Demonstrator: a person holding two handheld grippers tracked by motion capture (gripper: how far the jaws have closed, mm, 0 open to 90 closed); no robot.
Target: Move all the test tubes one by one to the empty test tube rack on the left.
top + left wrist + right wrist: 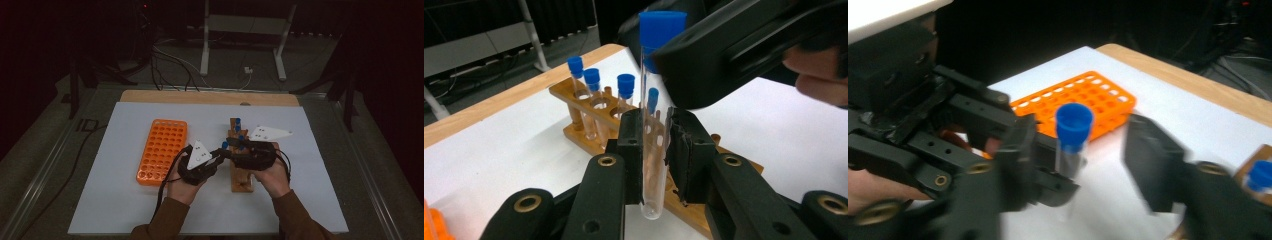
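Note:
A clear test tube (653,125) with a blue cap (1074,125) stands upright between the pads of my left gripper (655,145), which is shut on its lower half. The tube hangs over the white sheet beside the wooden rack (240,175). My right gripper (1083,150) is open around the capped top, its pads apart from the glass. In the high view the left gripper (216,156) and the right gripper (235,149) meet tip to tip above the wooden rack's left side. From the left gripper view, the right gripper's black body (734,45) looms just behind the cap.
Three more blue-capped tubes (594,95) stand in the wooden rack's (584,135) far holes. An orange many-holed rack (162,150) lies to the left on the white sheet (300,165). Beyond the table's wooden far edge (210,96) are cables and a stand.

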